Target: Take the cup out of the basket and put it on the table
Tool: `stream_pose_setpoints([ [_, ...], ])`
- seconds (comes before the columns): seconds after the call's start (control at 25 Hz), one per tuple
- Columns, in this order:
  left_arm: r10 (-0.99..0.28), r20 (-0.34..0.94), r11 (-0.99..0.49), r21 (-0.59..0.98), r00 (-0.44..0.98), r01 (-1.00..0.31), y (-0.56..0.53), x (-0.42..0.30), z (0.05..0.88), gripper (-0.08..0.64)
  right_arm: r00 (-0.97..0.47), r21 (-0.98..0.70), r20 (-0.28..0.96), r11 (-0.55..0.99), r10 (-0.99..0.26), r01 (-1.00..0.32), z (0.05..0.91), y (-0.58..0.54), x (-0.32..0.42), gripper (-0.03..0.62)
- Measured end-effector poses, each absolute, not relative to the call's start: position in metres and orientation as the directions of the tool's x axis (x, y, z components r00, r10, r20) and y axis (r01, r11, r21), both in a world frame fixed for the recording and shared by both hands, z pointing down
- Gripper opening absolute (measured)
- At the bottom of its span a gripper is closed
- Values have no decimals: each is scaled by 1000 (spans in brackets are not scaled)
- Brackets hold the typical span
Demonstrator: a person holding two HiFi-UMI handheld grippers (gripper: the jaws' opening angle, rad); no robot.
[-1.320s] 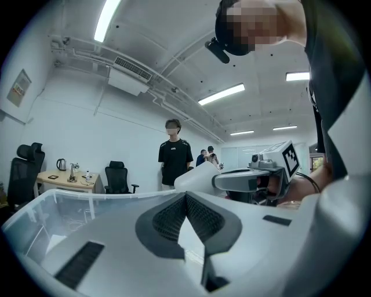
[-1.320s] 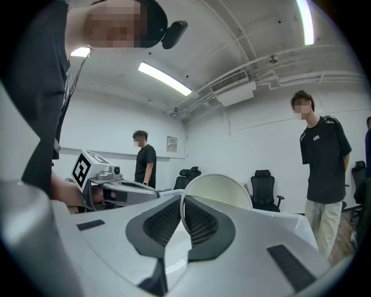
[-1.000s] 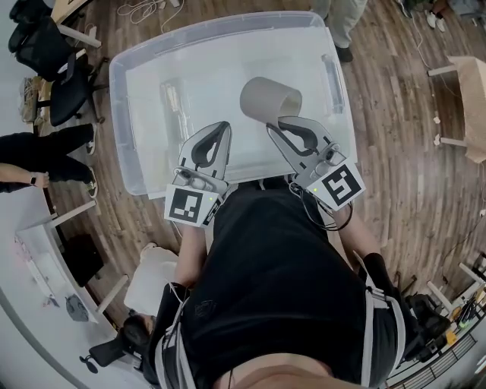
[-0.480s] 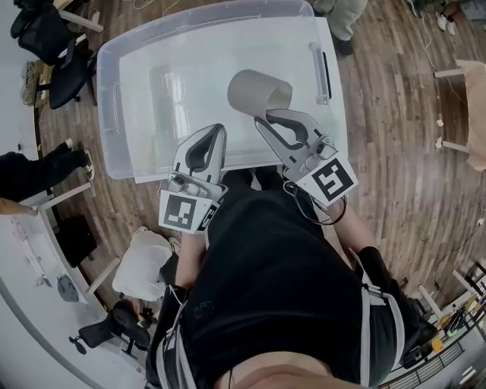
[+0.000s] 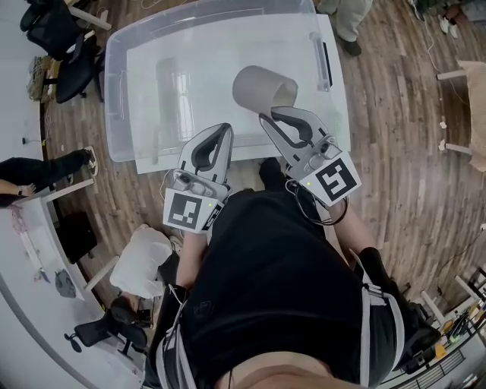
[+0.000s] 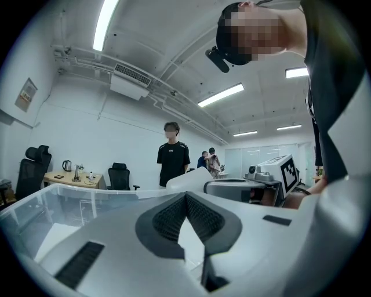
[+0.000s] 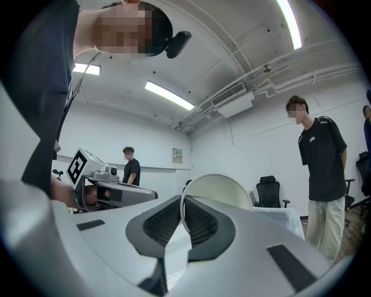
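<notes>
Head view, looking down. The clear plastic bin (image 5: pixel 114 91) fills the upper middle of the frame. Its near rim runs just ahead of your two grippers, and a black handle (image 5: pixel 325 57) sits on its right wall. Wooden floor (image 5: pixel 395 152) lies open to the right of the bin. On the left the room is tighter, with an office chair (image 5: pixel 61 38) by the far left corner and a seated person's legs (image 5: pixel 38 171) below it. A standing person (image 5: pixel 345 23) is close to the bin's far right corner.

The grey cup (image 5: pixel 262 90) is over the bin's right half, inside the outline of the rim. It is tilted, with its mouth turned towards you.

Your right gripper (image 5: pixel 273 119) reaches forward over the near rim, angled slightly left. Its claw pinches the cup's wall at the lip. In the right gripper view one pad lies inside the round mouth of the cup (image 7: pixel 217 191) and the other outside it.

Your left gripper (image 5: pixel 220 131) lies just beside the right one, with its tip at the near rim. In the left gripper view its claw (image 6: pixel 185 197) is pressed together at the tips with nothing between.
</notes>
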State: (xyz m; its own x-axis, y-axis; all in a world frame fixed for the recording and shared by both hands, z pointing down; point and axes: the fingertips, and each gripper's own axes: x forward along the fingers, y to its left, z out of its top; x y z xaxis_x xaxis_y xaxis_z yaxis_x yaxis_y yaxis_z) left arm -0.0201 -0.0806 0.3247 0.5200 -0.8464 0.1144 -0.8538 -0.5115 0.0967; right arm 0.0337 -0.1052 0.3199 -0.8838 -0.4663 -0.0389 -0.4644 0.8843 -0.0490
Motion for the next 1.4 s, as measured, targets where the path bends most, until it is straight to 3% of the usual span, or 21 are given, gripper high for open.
stream_pose_setpoints([
  [0.84, -832, 83, -536, 131, 548, -834, 173, -68, 337, 18, -871, -12, 3, 871, -492, -492, 320, 143, -6, 35],
  [1.4, -814, 45, -570, 134, 579, -811, 235, -60, 322, 18, -864, -13, 7, 864, -503, -504, 308, 219, 8, 35],
])
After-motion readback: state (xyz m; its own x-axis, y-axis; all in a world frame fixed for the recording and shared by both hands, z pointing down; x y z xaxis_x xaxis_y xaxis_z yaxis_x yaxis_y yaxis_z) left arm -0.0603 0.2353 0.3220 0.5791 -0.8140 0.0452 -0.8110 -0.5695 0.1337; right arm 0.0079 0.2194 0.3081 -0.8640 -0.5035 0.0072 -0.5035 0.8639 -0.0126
